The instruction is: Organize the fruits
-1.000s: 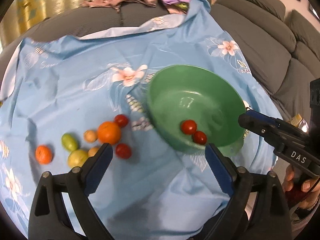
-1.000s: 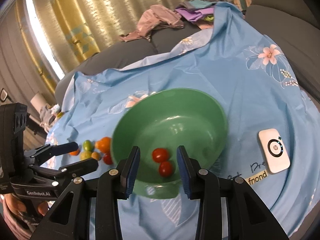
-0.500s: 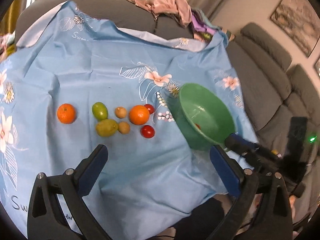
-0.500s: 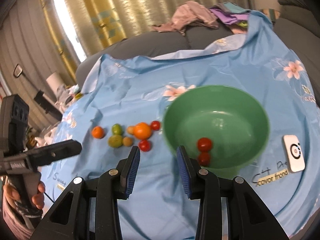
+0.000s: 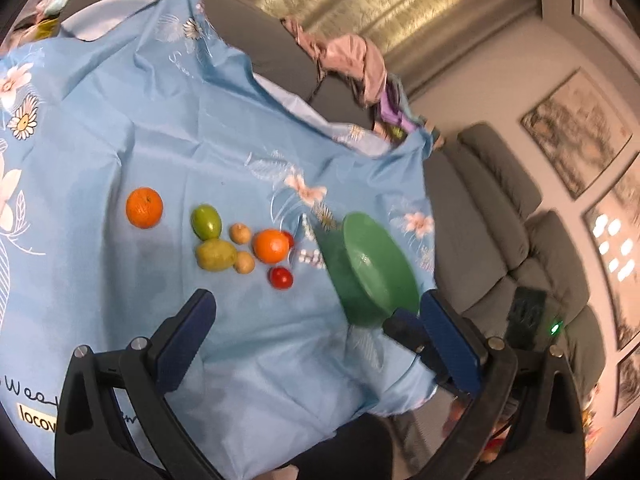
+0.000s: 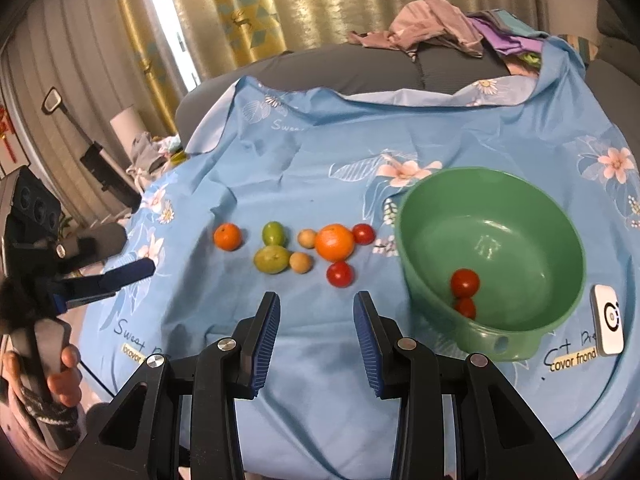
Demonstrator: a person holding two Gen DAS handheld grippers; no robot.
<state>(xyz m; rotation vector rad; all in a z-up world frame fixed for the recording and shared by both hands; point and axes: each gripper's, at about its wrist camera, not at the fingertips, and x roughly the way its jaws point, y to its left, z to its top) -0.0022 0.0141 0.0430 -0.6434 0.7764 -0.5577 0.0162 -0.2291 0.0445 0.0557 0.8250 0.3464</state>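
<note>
— What are the surfaces like from where I sit?
— I see a glossy green plastic bowl (image 6: 490, 216) catching highlights, on a thin, creased light-blue floral cloth (image 6: 320, 160).
— And the fruit?
— Shiny, smooth red cherry tomatoes (image 6: 340, 274); a dimpled orange (image 6: 334, 242) with a duller peel.
— My claws?
— Matt black plastic with ribbed blue pads (image 6: 267, 330) and bright metal screws (image 6: 226, 344).

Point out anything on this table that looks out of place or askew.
A white device lies on the blue cloth beside the green bowl: the only non-fruit item near the work. The cloth is rumpled and bunched at its far edge. The bowl stands upright, two tomatoes inside; nothing spilled or damaged.
</note>
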